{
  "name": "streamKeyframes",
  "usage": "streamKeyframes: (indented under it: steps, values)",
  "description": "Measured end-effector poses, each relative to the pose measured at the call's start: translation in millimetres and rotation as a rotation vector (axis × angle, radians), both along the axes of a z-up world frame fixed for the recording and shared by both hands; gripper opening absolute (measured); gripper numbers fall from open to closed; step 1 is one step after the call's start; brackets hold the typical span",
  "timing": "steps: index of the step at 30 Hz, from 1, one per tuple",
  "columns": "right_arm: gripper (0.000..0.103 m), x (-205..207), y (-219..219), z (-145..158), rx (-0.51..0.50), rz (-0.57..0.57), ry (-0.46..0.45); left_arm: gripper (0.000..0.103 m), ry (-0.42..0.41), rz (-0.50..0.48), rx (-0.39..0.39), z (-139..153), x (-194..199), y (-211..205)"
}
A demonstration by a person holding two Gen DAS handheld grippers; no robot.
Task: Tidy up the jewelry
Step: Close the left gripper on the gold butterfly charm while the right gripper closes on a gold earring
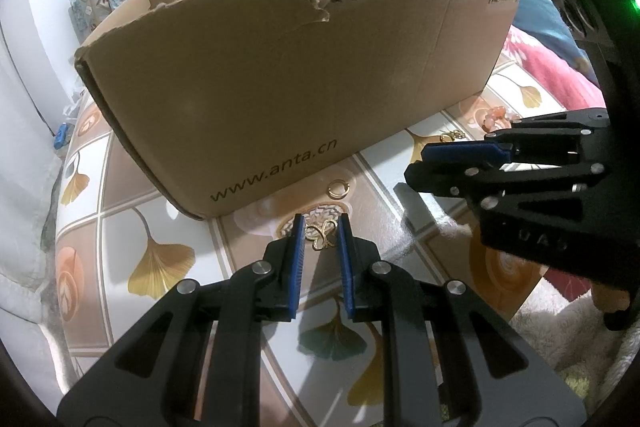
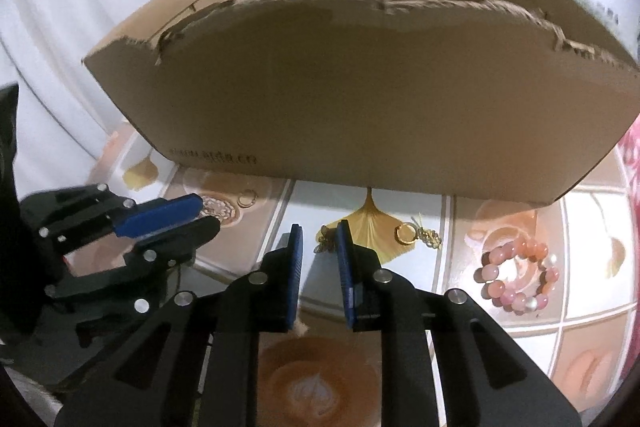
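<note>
**Jewelry still on the table, box waiting**

The big brown cardboard box with a torn top edge (image 1: pixel 280 75) stood on the table with a tile and gold leaf pattern (image 1: pixel 160 267). It filled the view from 10 o'clock to 2 o'clock. Its inside could not be seen, so I cannot tell if any jewelry was in it yet.

The left gripper (image 1: pixel 320 227) pointed down at the table. Its blue fingers (image 1: pixel 297 251) stood narrow, one on each side of a small gold butterfly-shaped piece (image 1: pixel 322 235). I cannot tell if they squeezed it.

The right gripper (image 2: pixel 319 231) had narrow fingers too, with a small dark gold piece (image 2: pixel 326 239) lying between them, not clearly pinched.

At 3 o'clock of the right gripper lay a pink bead bracelet (image 2: pixel 516 275). Nearer were a gold ring (image 2: pixel 406 233) and a little gold charm (image 2: pixel 430 237). Another small gold hoop (image 1: pixel 338 188) lay by the box at 12 o'clock of the left gripper.

Most pieces looked still out, so the job seemed near its start.
</note>
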State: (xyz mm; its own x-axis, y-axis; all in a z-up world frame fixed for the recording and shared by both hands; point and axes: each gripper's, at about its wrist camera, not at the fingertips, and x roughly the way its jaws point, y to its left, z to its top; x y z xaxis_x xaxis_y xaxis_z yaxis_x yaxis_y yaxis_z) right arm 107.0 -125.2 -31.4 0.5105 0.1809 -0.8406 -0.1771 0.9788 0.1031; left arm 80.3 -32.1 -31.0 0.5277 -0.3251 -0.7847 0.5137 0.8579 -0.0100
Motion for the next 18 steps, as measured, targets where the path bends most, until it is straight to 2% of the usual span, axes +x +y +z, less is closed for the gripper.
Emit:
streamKeyframes:
  steps: [3,11,18]
  values:
    - [0.018,-4.3,6.1,0.8,-0.033,0.01,-0.017,0.015,-0.001,0.002,-0.002,-0.7,-0.4,0.1]
    - [0.013,-10.3,14.4,1.4,-0.032,0.012,-0.021,0.015,-0.003,0.003,-0.004,-2.0,-0.8,0.7]
    - [0.009,-12.3,2.4,-1.9,-0.021,0.022,-0.026,0.015,-0.003,0.003,-0.003,-2.1,-1.1,1.0]
